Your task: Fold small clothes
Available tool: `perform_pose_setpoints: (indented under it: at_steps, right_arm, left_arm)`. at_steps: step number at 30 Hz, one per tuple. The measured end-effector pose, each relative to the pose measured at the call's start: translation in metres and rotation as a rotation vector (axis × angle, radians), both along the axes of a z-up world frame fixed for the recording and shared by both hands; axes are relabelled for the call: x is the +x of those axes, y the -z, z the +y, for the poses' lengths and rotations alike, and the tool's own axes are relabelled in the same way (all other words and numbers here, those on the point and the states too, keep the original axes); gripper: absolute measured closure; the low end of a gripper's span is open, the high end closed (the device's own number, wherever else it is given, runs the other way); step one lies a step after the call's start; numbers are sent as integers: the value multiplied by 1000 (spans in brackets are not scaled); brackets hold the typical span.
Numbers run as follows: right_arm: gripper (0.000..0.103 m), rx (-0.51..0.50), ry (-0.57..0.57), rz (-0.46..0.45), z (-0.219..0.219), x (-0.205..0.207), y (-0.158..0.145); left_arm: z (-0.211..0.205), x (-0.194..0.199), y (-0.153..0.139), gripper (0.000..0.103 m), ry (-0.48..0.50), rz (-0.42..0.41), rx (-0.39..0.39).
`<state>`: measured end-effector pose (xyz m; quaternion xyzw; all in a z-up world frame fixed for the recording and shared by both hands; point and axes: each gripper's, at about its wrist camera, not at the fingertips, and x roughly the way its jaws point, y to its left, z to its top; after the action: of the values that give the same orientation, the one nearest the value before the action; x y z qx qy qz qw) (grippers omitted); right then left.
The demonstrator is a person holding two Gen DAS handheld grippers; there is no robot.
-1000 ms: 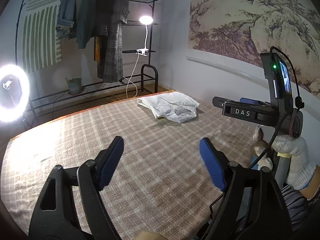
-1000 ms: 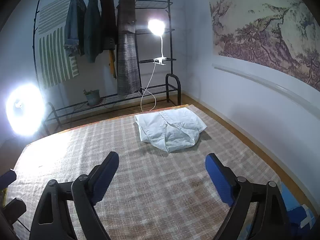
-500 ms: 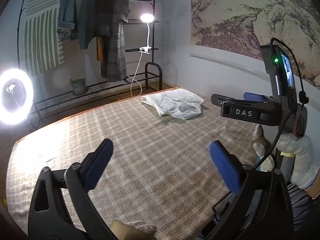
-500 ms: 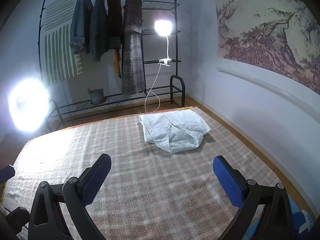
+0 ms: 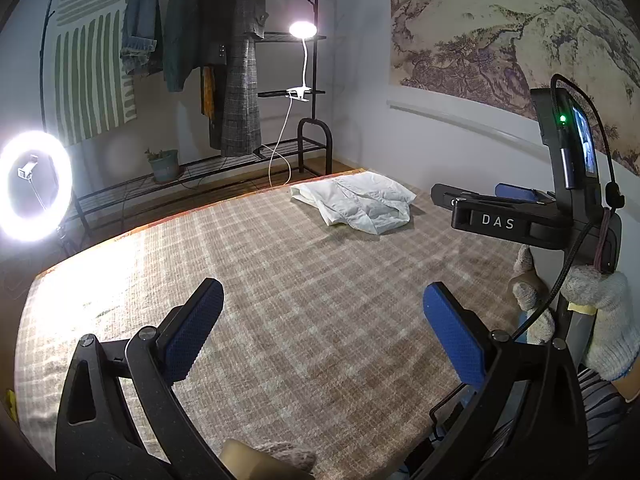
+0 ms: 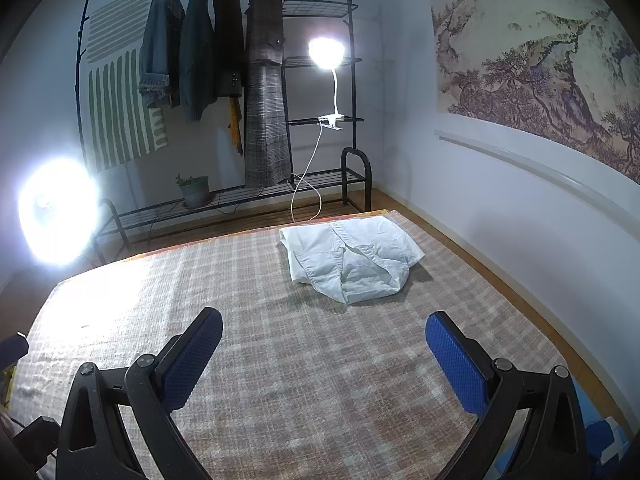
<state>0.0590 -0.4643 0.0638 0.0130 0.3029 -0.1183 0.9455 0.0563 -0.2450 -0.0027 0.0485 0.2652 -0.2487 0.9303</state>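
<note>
Both grippers have just been opening: the left gripper [image 5: 323, 322] and the right gripper [image 6: 324, 346] now show their blue pads spread wider than a second ago, with nothing between them, only bare mat below. The checked beige mat [image 6: 280, 360] covers the floor, with wood flooring along its far and right edges. A crumpled white garment [image 6: 352, 260] lies on the mat's far right part, well apart from both grippers. Against the back wall a black clothes rack [image 6: 352, 80] carries hanging jackets [image 6: 192, 48], a clip-on lamp [image 6: 326, 54] and, on its low shelf, a small potted plant [image 6: 194, 190]. A ring light [image 5: 34, 188] glares at the left. A landscape mural [image 6: 540, 60] fills the right wall. In the left wrist view a gloved hand [image 5: 600, 320] grasps the right gripper's handle, possibly over a striped sleeve.
</note>
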Motion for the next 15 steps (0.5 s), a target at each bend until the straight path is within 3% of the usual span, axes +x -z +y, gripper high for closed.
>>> perform_pose_setpoints:
  at_steps: [15]
  right_arm:
    - [0, 0, 0, -1, 0, 0, 0]
  left_arm:
    - [-1, 0, -1, 1, 1, -1, -1]
